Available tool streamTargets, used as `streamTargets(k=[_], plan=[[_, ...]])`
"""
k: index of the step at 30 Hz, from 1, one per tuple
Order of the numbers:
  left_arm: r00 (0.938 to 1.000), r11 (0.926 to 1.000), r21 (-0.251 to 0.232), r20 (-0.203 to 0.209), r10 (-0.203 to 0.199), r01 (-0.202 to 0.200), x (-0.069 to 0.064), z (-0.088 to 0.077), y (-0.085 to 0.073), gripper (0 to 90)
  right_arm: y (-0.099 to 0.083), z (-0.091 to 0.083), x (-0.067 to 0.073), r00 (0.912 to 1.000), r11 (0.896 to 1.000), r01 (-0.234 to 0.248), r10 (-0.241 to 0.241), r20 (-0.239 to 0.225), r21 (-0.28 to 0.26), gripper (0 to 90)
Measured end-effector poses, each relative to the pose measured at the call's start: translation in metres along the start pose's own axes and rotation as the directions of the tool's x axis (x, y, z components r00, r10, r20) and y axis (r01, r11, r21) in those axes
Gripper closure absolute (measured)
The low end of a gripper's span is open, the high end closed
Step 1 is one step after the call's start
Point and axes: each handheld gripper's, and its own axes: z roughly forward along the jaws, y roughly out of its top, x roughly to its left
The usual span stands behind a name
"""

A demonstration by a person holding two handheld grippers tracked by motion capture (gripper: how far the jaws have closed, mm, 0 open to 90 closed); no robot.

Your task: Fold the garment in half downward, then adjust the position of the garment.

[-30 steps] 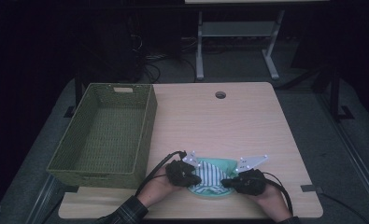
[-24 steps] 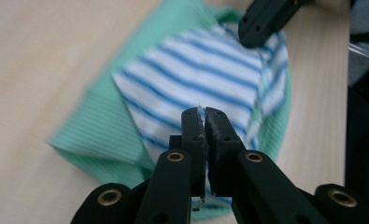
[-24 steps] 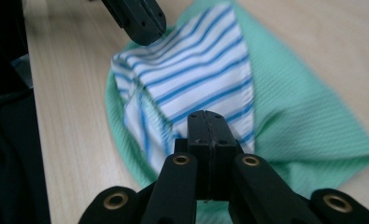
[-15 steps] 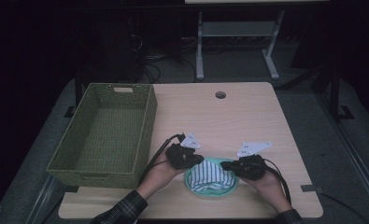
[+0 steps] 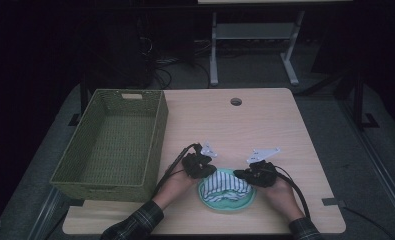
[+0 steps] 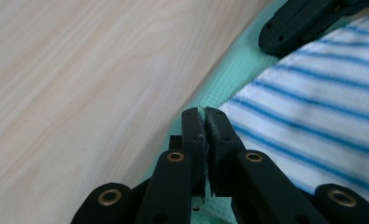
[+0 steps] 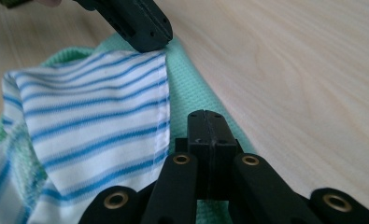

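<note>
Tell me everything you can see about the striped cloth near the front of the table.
The striped cloth is soft white fabric with thin blue stripes and a stitched hem. It lies bunched and folded on a mint green cloth near the table's front edge. The left claw and right claw, both shut, sit at its two ends.

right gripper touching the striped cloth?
Cannot tell. In the right gripper view the shut right gripper sits over the green cloth, beside the striped cloth.

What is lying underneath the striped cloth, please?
A green cloth lies under the striped cloth, its edge showing around it on the table. Anything beneath the two is covered.
</note>
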Motion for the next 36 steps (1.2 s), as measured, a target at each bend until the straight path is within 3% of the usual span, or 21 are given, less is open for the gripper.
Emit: streamTargets(k=[7, 13, 14, 20, 24, 32, 36], plan=[[1.0, 1.0, -0.009, 0.001, -0.002, 0.002, 0.0, 0.0, -0.001, 87.6, -0.002, 0.002, 0.0, 1.0, 1.0, 0.001, -0.001, -0.001, 0.002, 90.0], [0.9996, 0.9982, -0.06, 0.028, -0.006, 0.007, -0.002, -0.011, 0.002, 86.2, 0.003, -0.011, -0.001, 1.0, 0.999, -0.008, 0.008, 0.0, -0.052, 90.0], [0.9988, 0.9957, -0.09, 0.046, -0.015, 0.019, -0.004, -0.014, 0.002, 86.3, 0.003, -0.012, -0.003, 1.0, 0.998, -0.007, 0.007, -0.001, -0.06, 90.0], [0.9962, 0.9893, -0.146, 0.087, 0.009, 0.004, -0.018, -0.024, 0.001, 86.3, 0.007, -0.016, -0.01, 0.9999, 0.998, -0.005, 0.006, 0.015, -0.068, 90.0], [0.9941, 0.9866, -0.163, 0.105, 0.026, -0.009, -0.029, -0.032, -0.004, 86.4, 0.016, -0.018, -0.014, 0.9998, 0.995, 0.002, 0.0, 0.018, -0.095, 90.0], [0.9907, 0.9818, -0.19, 0.134, 0.026, -0.001, -0.047, -0.042, -0.016, 86.3, 0.025, -0.005, -0.022, 0.9999, 0.996, 0.012, -0.012, -0.002, -0.084, 90.0], [0.9877, 0.9832, -0.183, 0.152, 0.035, -0.007, -0.055, -0.042, -0.021, 86.3, 0.024, 0.004, -0.023, 0.9997, 0.998, 0.012, -0.014, -0.019, -0.063, 90.0]])
